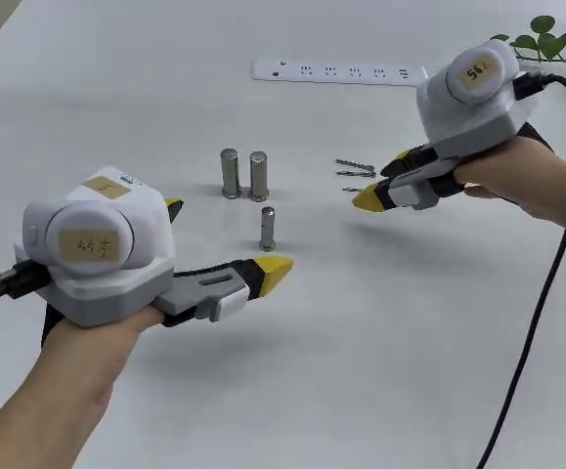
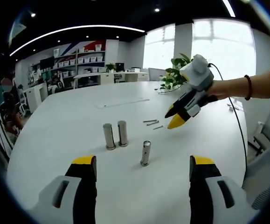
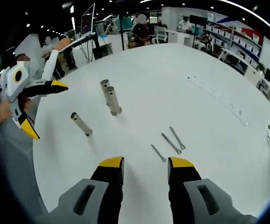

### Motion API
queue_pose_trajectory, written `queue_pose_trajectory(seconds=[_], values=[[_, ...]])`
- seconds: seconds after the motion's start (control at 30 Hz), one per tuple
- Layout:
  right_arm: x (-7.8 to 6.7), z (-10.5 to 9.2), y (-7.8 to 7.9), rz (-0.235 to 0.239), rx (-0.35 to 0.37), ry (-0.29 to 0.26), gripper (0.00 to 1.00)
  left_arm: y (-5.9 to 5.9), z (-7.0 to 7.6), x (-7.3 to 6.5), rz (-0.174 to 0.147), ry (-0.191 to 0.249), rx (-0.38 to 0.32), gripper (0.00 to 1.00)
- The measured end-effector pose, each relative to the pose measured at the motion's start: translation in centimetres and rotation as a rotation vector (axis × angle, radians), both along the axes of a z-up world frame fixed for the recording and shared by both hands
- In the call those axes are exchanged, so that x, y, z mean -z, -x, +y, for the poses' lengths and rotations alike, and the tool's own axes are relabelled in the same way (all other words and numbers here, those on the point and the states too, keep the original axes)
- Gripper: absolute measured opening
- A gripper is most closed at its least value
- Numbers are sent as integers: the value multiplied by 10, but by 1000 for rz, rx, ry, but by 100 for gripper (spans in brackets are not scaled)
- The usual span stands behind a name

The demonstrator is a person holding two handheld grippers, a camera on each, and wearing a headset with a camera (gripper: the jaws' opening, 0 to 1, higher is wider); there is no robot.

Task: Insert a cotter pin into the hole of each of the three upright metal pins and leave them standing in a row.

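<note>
1. head view: the white counter [image 1: 116,88] carries three silver cylindrical metal pins [image 1: 259,176], all standing upright. two of them stand just beside each other. the single pin [image 1: 268,228] stands alone, near them, on the side closer to the person.
2. three thin grey metal cotter pins [image 1: 356,172] lie flat on the counter, side by side. they are to the right of the pair and apart from every standing pin.
3. the left tool [image 1: 224,239] is low over the counter, to the left of the single pin. it is released: in the left gripper view its two yellow-tipped jaws stand wide apart with nothing between them. the single pin is seen just ahead, in the gap between the jaw tips.
4. the right tool [image 1: 384,176] hovers just beside the cotter pins, with its yellow tips pointing toward them. in the right gripper view its jaws are parted and grasp nothing. the cotter pins lie just ahead of the tips and are not touched.
5. the two tools are well apart, with the metal pins between them.
6. a long white power strip [image 1: 339,71] lies at the far side of the counter, and a green leafy plant [image 1: 546,39] is at the far right corner. a black cable [image 1: 532,322] runs from the right tool down across the counter.
</note>
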State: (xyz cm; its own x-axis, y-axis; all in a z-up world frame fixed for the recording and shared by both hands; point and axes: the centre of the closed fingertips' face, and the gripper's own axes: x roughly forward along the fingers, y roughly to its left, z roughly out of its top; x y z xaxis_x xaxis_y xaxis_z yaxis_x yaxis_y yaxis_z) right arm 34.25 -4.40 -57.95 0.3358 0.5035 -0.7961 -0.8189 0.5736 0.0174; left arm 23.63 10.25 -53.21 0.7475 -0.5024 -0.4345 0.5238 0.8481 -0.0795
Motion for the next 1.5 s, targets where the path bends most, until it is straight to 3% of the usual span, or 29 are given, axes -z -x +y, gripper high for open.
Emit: queue_pose_trajectory(seconds=[0.23, 0.5, 0.6, 0.67, 0.73, 1.07, 1.37, 1.5], values=[[14, 5, -11, 35, -42, 30, 30, 3, 10, 0, 4, -9, -15, 78], [23, 3, -13, 79, -97, 117, 24, 4, 14, -1, 8, -15, -19, 77], [28, 0, -17, 81, -131, 155, 22, 5, 15, -2, 9, -15, -17, 75], [29, 0, -10, 104, -185, 190, 20, 6, 16, -2, 8, -15, -19, 75], [30, -1, -9, 88, -208, 219, 21, 6, 18, -2, 6, -21, -22, 74], [32, -3, -14, 113, -253, 263, 11, 6, 25, -3, 7, -37, -33, 70], [32, -4, -13, 98, -322, 333, 4, 8, 26, -2, 14, -42, -31, 69], [32, -5, -16, 57, -366, 386, 0, 9, 26, 0, 20, -48, -28, 69]])
